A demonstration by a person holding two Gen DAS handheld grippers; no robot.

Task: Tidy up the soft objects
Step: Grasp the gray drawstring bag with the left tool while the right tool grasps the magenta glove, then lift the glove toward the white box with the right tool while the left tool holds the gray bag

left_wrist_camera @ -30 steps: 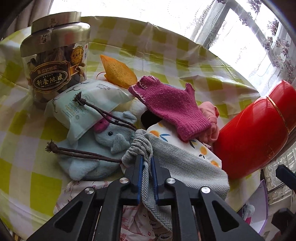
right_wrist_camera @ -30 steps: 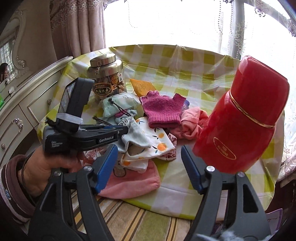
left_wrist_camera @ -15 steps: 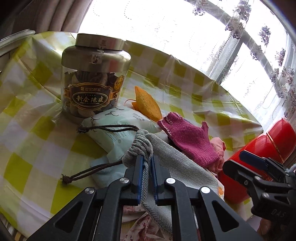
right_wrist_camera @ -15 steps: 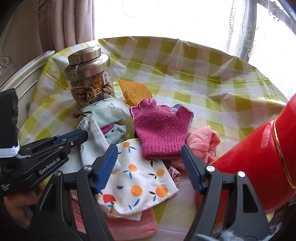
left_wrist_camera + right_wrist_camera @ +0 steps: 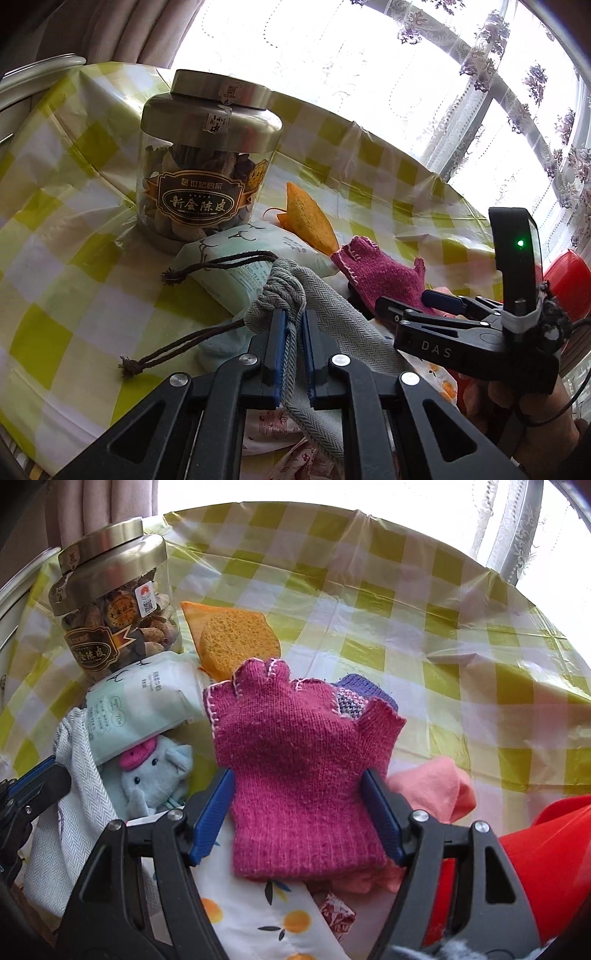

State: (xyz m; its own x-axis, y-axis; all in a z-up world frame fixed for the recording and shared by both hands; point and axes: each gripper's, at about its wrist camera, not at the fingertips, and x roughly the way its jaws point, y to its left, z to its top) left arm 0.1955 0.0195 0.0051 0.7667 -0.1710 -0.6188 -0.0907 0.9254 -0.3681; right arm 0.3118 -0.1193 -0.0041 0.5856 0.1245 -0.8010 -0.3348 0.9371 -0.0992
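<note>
My left gripper point(image 5: 291, 317) is shut on the gathered neck of a grey herringbone drawstring bag point(image 5: 332, 325), whose brown cords point(image 5: 218, 264) trail to the left. The same bag point(image 5: 77, 775) shows at the left edge of the right wrist view. A magenta knit glove point(image 5: 295, 746) lies on top of the cloth pile. My right gripper point(image 5: 297, 779) stands open astride its cuff end, one blue pad on each side. From the left wrist view the right gripper point(image 5: 410, 302) hangs low over the glove point(image 5: 384, 273).
A glass jar with a metal lid point(image 5: 114, 620), an orange sponge point(image 5: 236, 638), a pale green wipes pack point(image 5: 136, 709) and a blue plush elephant point(image 5: 155, 775) sit to the left. An orange-print cloth point(image 5: 258, 915), a pink cloth point(image 5: 439, 790) and a red container point(image 5: 535, 867) crowd the right. The table has a yellow checked cover point(image 5: 443, 627).
My right gripper has come down and forward over the pile and now straddles the magenta glove. The left gripper has kept its grip on the grey bag, lifting and tilting a little.
</note>
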